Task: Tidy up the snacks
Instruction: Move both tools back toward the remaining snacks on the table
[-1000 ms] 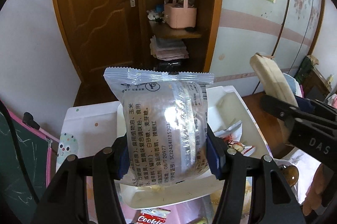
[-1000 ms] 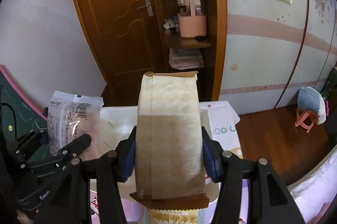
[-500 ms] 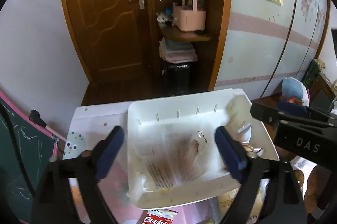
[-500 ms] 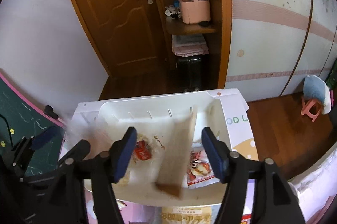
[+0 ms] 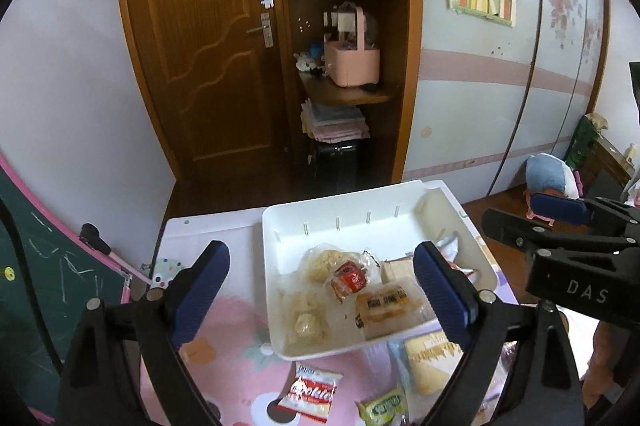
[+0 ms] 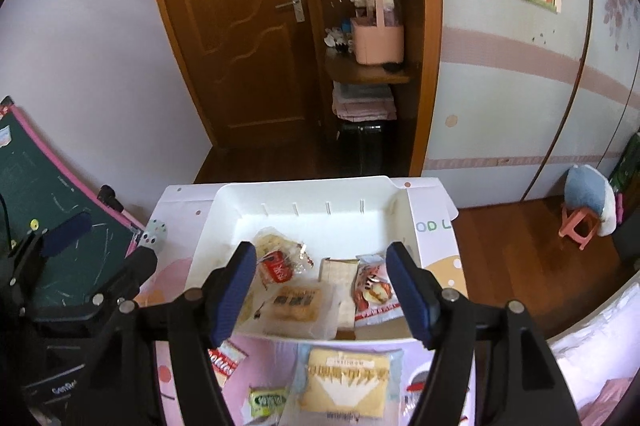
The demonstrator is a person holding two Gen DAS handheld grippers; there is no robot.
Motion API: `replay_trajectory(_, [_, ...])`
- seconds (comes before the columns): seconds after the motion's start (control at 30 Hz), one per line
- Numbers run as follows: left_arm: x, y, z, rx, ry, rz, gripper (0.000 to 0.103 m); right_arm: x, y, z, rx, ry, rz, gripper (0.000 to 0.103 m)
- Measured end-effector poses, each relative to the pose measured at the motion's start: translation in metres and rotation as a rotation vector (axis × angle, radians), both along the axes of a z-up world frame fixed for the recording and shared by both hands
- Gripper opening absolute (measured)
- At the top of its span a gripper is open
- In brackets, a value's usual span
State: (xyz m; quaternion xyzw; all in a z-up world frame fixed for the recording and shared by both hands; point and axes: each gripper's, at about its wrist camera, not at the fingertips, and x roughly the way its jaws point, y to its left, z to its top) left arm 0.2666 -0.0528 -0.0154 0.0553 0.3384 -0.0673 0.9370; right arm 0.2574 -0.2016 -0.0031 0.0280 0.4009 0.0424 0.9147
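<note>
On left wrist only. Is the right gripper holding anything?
Observer: No. The right gripper is open, with nothing between its fingers.
Operator: What's behind my right finger, inside the tray?
Observer: A red-and-white packet lies flat at the right end of the tray, beside the brown packet.
Operator: What's right of the tray?
Observer: A white sheet printed with the letters "OD L".
</note>
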Motion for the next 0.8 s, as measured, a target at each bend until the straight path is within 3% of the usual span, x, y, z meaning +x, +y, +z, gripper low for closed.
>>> replay_trajectory(0.37, [-0.096, 0.026, 0.029, -0.011, -0.028, -0.057, 0.094, -0.094, 0.014, 0.026, -0.103, -0.053, 0.051, 0.068])
replay_trajectory(0.57, [-0.139, 0.045, 0.020, 0.005, -0.015, -0.087, 0.095, -0.136, 0.014, 0.015, -0.167, -0.049, 0.065, 0.068])
replay_trajectory(0.8, [-0.161, 0.060, -0.001, 0.003, 0.024, -0.113, 0.095, -0.160, 0.002, -0.004, -0.130, -0.018, 0.075, 0.068])
